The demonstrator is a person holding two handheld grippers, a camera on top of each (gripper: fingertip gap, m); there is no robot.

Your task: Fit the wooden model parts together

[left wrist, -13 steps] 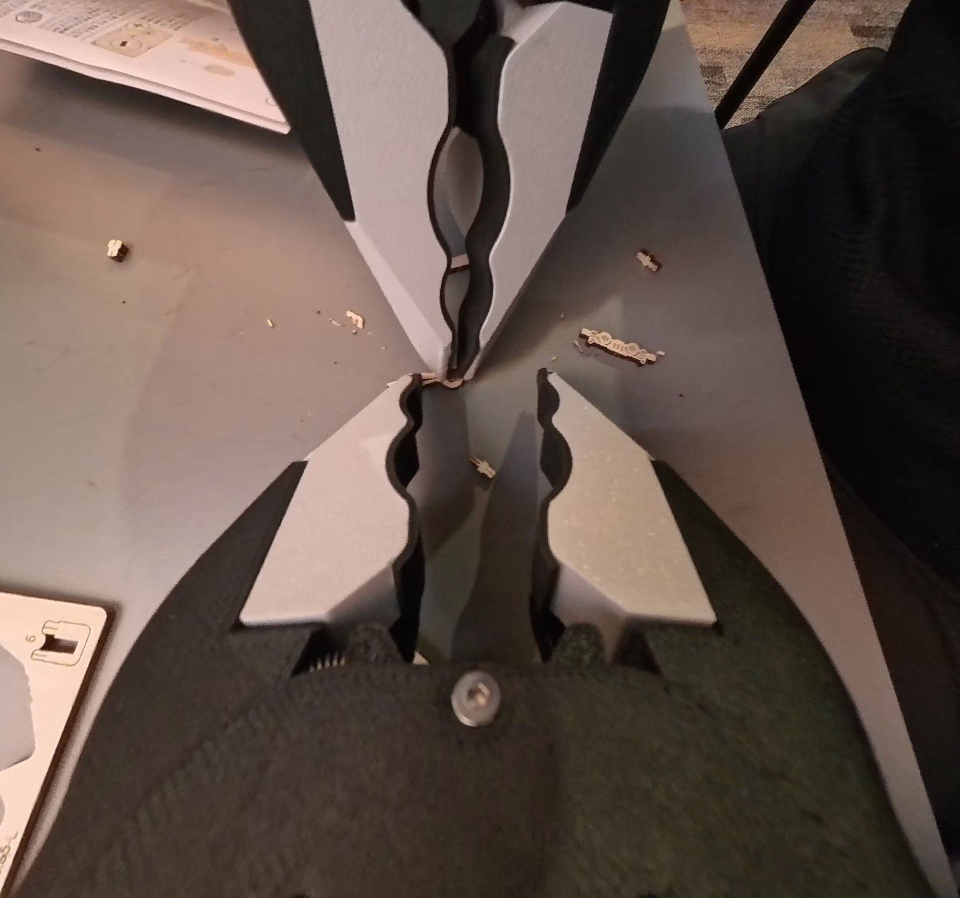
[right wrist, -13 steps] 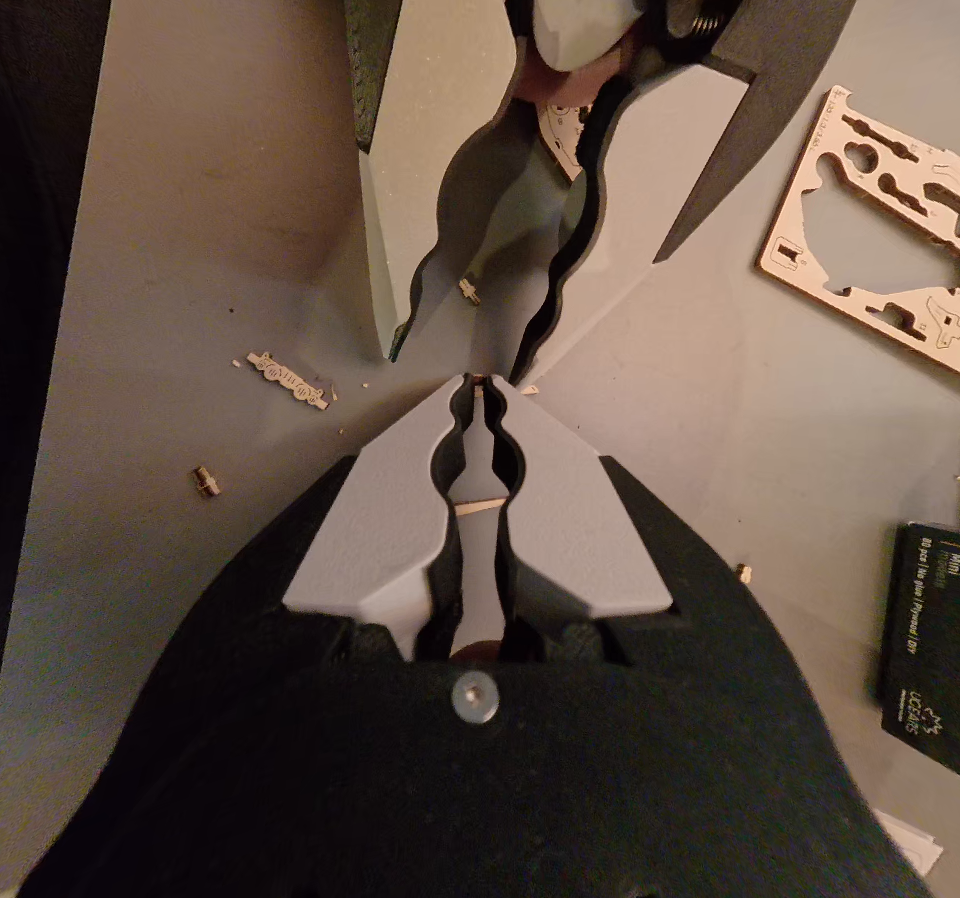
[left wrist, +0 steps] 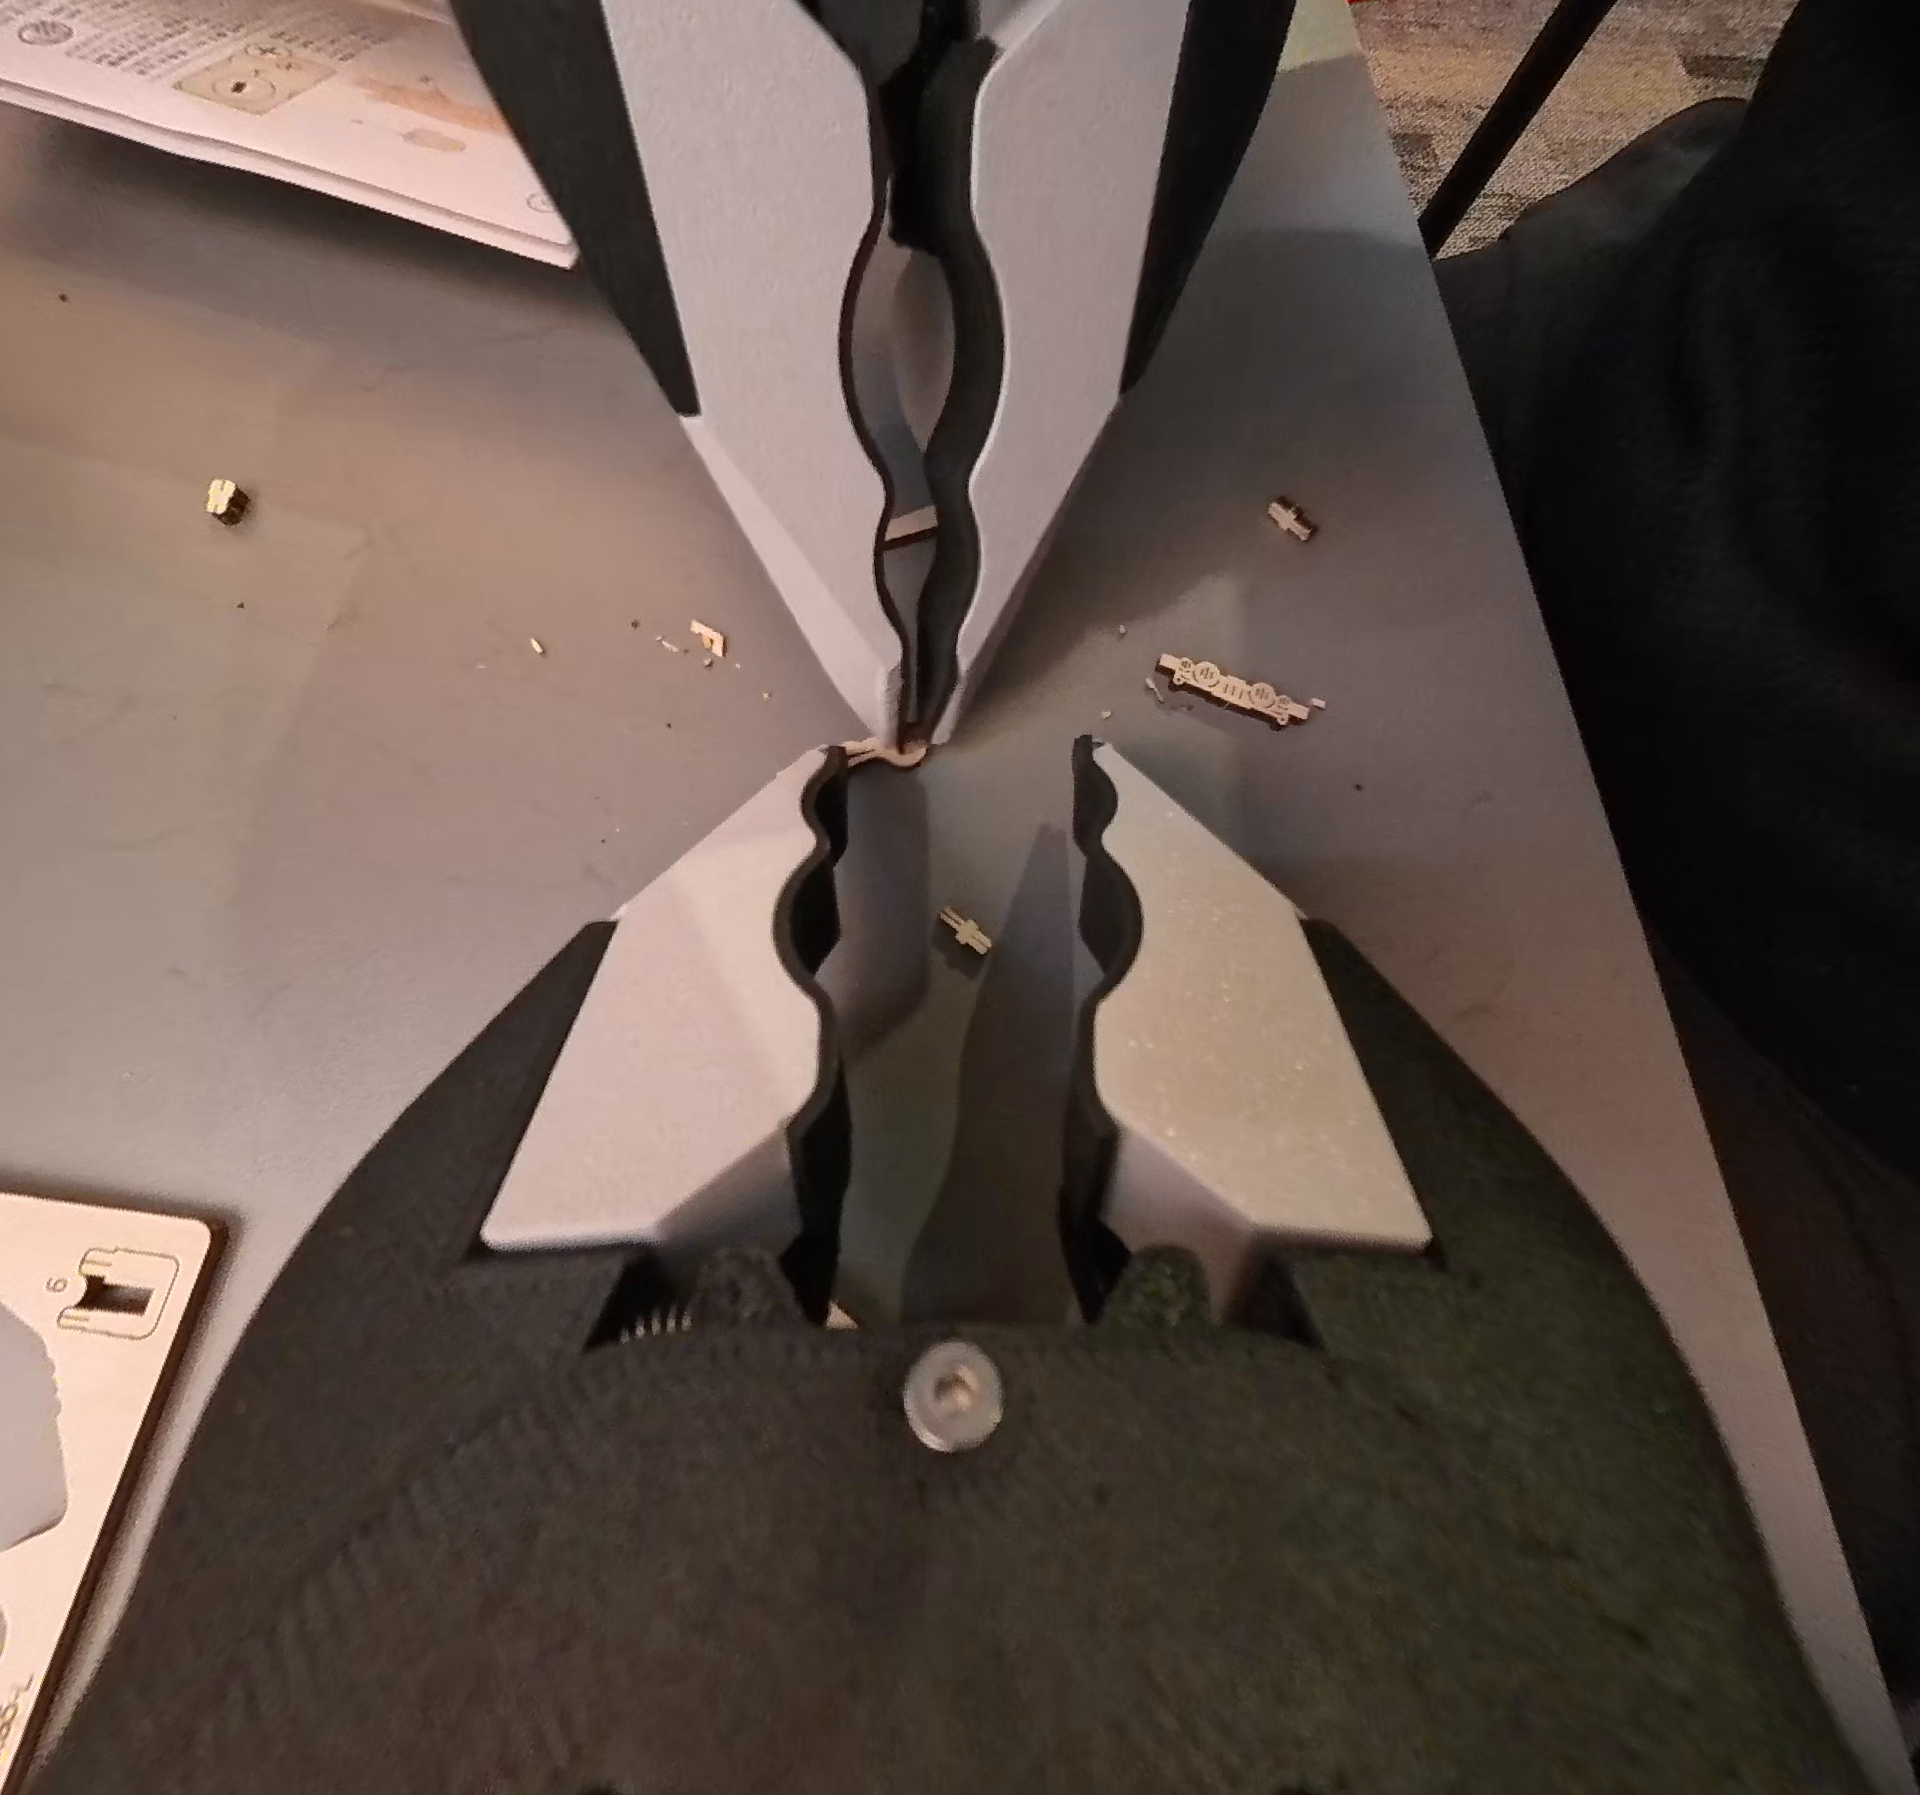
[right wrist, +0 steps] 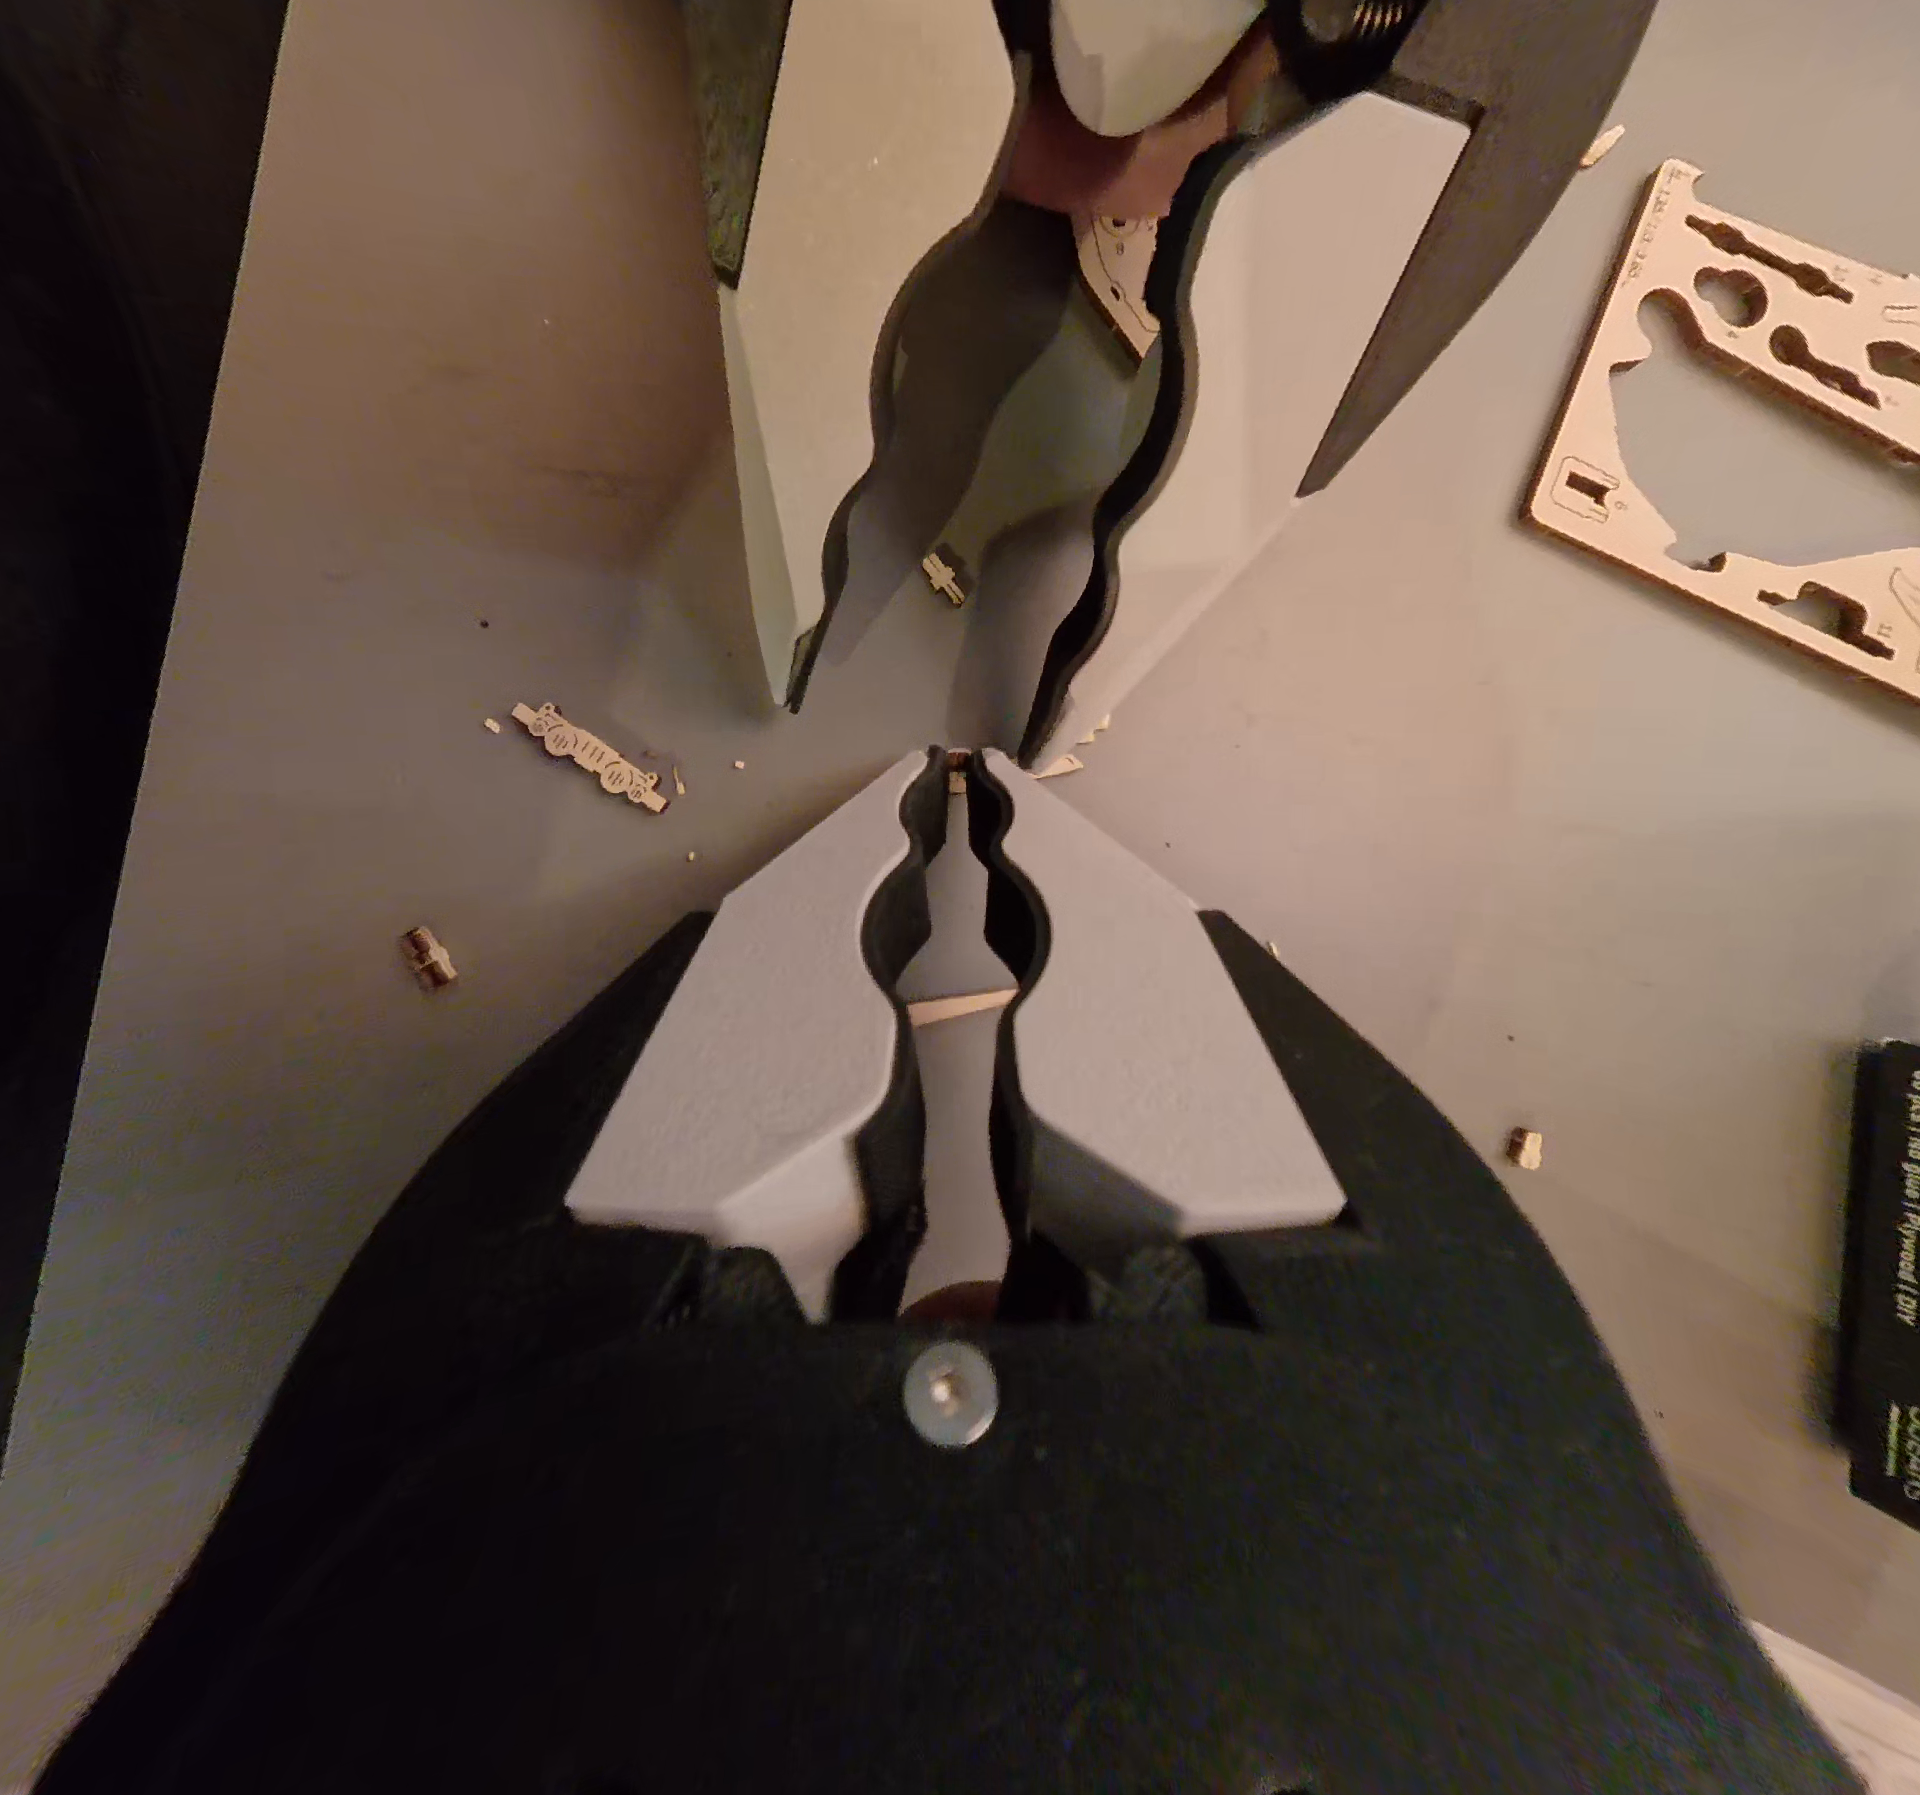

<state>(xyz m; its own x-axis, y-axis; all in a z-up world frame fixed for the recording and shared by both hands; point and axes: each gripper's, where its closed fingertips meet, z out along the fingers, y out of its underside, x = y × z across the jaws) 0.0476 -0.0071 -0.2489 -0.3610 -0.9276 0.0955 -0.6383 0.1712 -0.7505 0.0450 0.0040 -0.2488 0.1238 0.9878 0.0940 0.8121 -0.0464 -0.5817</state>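
Hand-held grippers meet tip to tip over the grey worktop [right wrist: 1351, 862]. Left hand-held gripper [left wrist: 956, 758]: jaws spread, gripping nothing. Right hand-held gripper [right wrist: 961, 758]: clenched on a thin wooden part [left wrist: 902, 754], mostly hidden between its pads, touching the left one's fingertip. Printed wooden sheet [right wrist: 1714, 415], black box [right wrist: 1881, 1413] and instruction leaflet [left wrist: 260, 52] are cut off at the frame edges. Decorated strip [right wrist: 587, 758] and small pegs [right wrist: 945, 582] lie loose nearby.

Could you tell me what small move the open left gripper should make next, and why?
Probably close the left gripper gently on the thin wooden part that the right gripper pinches, since its fingers stand apart and one fingertip already meets that part.
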